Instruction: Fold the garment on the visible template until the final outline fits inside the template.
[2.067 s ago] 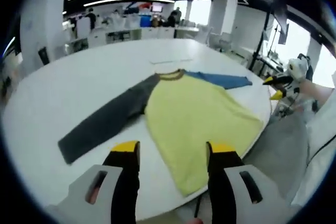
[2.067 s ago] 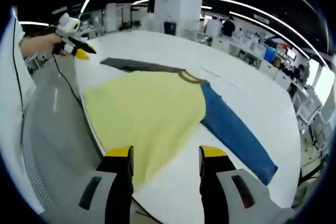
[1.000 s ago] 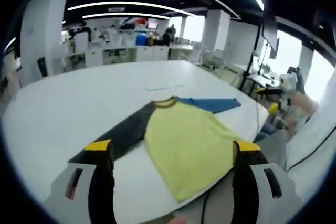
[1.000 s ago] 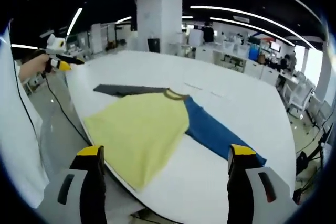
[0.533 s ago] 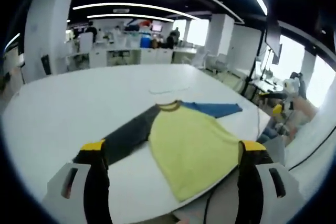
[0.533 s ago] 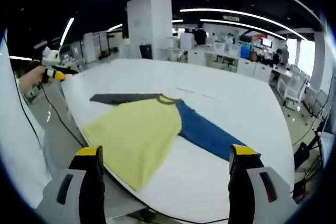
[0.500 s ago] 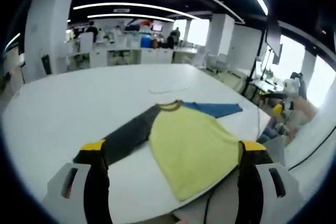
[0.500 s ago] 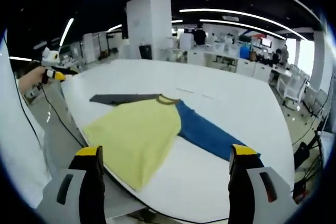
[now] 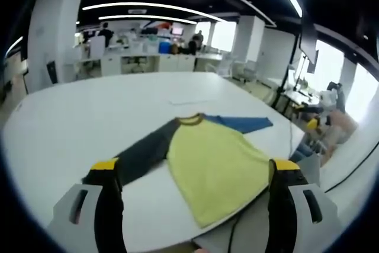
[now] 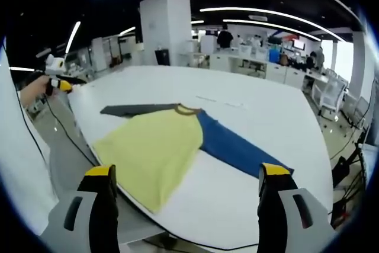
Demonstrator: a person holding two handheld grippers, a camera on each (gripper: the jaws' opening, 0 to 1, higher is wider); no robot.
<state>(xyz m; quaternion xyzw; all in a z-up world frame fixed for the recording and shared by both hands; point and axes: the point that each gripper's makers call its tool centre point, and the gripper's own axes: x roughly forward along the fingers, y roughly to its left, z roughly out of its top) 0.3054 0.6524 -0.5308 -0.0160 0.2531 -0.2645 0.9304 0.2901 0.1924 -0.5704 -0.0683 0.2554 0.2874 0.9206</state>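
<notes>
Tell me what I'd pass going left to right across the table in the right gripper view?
The other gripper held in a hand at the far left, then the dark grey sleeve, the yellow body of the shirt, the blue sleeve, then bare white table.

My right gripper (image 10: 185,173) at frame bottom, jaws spread wide, holding nothing. Garment (image 10: 177,146) flat on white table (image 10: 260,122) at frame centre: yellow body toward lower left, hem at table edge, grey sleeve toward left, blue sleeve toward lower right. Left gripper (image 10: 58,82) at far left edge, off table.
</notes>
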